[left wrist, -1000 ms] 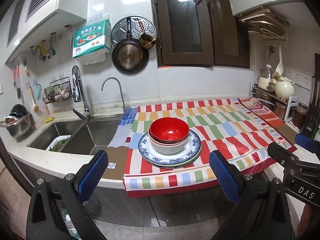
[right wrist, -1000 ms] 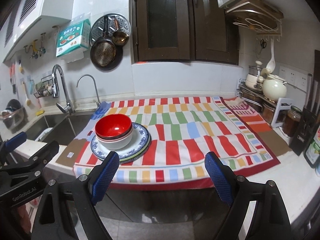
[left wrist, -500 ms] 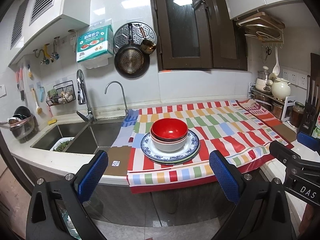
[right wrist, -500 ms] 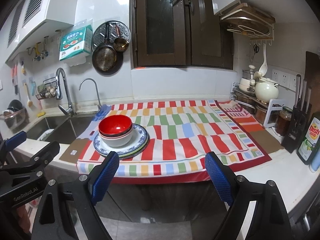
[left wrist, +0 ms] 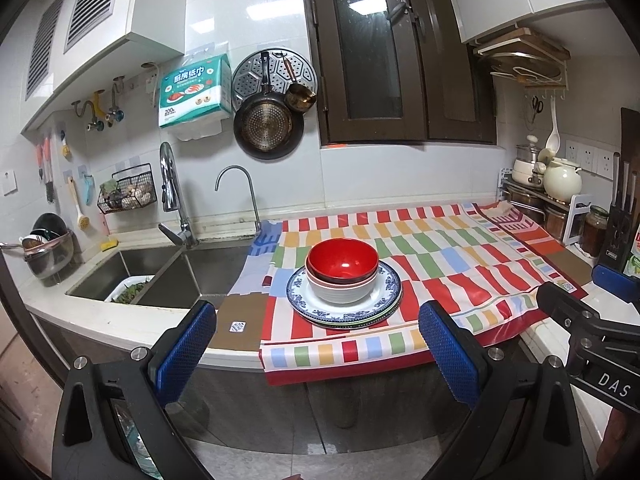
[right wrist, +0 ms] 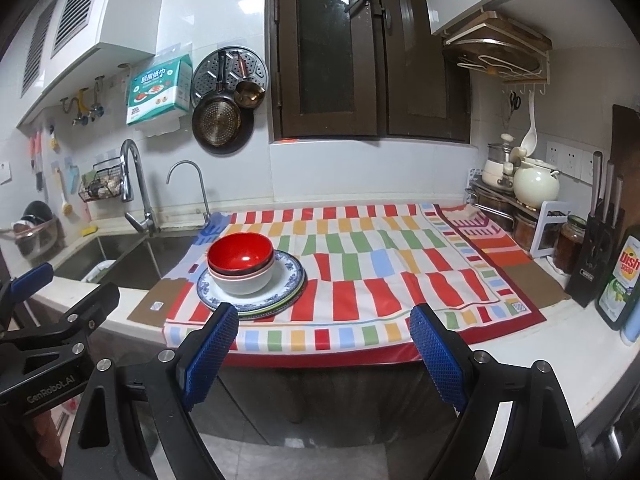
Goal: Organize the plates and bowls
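Note:
A red bowl [left wrist: 343,262] sits nested on a white bowl [left wrist: 344,290], on a stack of blue-patterned plates [left wrist: 384,300] on the striped cloth [left wrist: 440,252]. The stack also shows in the right wrist view: red bowl [right wrist: 240,255], white bowl [right wrist: 246,282], plates [right wrist: 290,280]. My left gripper [left wrist: 318,344] is open and empty, held off the counter's front edge below the stack. My right gripper [right wrist: 322,346] is open and empty, in front of the cloth's front edge, right of the stack.
A double sink [left wrist: 160,276] with taps lies left of the cloth. Pots and jars [right wrist: 524,200], a knife block [right wrist: 596,264] and a dish soap bottle [right wrist: 622,280] stand at the right. A pan [left wrist: 266,126] hangs on the wall.
Both grippers have pulled back from the counter and risen a little; the stack of bowls and plates looks smaller and farther. Nothing on the counter moved.

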Demonstrator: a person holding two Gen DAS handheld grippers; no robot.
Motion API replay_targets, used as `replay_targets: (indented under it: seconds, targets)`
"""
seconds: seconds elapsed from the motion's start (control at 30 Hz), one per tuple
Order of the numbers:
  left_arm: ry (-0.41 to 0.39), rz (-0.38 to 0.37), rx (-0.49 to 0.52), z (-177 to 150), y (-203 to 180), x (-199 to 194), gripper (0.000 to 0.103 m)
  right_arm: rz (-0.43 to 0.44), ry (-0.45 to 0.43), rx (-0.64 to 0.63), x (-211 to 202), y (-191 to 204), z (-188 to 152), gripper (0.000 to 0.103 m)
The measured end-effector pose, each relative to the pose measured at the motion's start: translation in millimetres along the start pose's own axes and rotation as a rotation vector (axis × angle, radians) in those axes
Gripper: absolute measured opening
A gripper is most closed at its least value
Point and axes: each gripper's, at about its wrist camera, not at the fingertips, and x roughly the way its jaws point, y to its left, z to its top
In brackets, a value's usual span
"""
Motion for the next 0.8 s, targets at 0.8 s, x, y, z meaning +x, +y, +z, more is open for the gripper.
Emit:
replay_targets:
  seconds: [0.8]
  targets:
    - [0.003, -0.013, 0.010, 2.2, -0.3, -2.1, 0.103, -0.001, 0.000, 0.005, -2.0, -2.5, 1.9, 0.088]
